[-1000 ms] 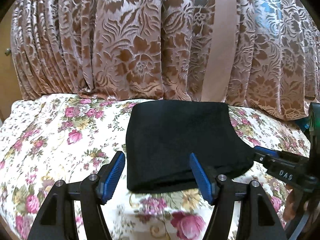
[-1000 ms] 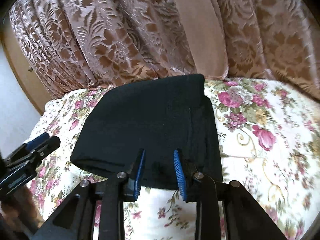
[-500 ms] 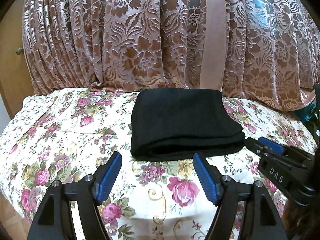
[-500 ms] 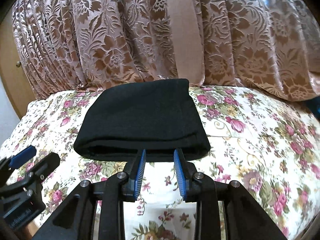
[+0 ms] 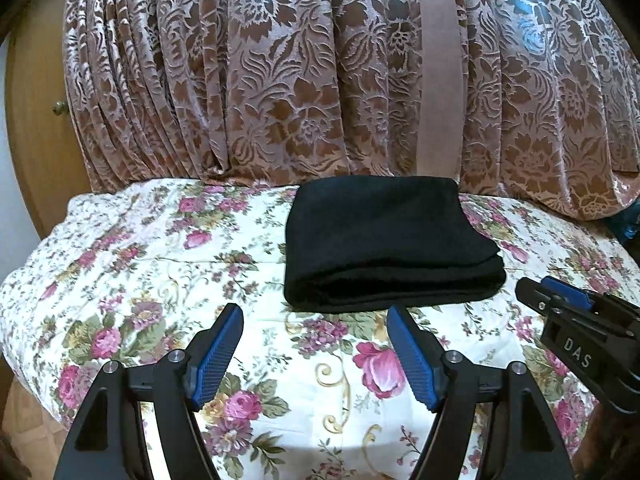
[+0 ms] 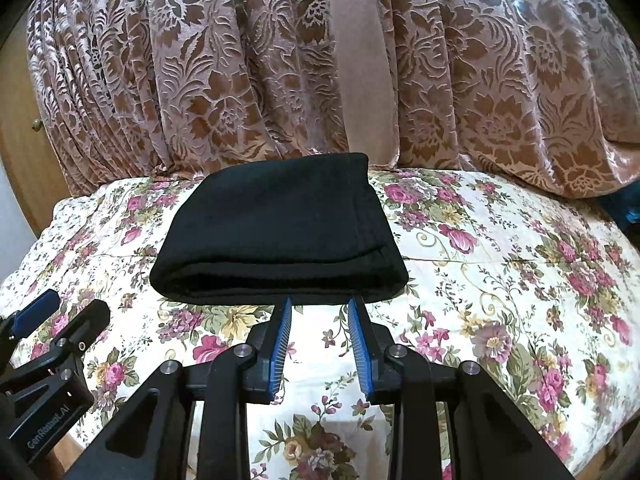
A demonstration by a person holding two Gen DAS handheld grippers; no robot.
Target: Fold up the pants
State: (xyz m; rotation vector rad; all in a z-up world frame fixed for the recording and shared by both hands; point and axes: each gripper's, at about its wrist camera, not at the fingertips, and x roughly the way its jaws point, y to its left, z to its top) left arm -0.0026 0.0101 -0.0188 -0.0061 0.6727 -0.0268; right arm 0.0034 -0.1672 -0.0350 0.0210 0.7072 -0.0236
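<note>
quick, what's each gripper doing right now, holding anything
left gripper: open wide, empty, short of the folded black pants.
right gripper: open narrowly, empty, tips at the pants' near edge.

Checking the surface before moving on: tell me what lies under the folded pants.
The pants lie on a flowered cloth. It shows all around them; the part beneath is covered.

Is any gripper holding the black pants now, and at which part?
Nothing is held. The left gripper and the right gripper are both open, apart from the folded black pants on the floral cloth.
</note>
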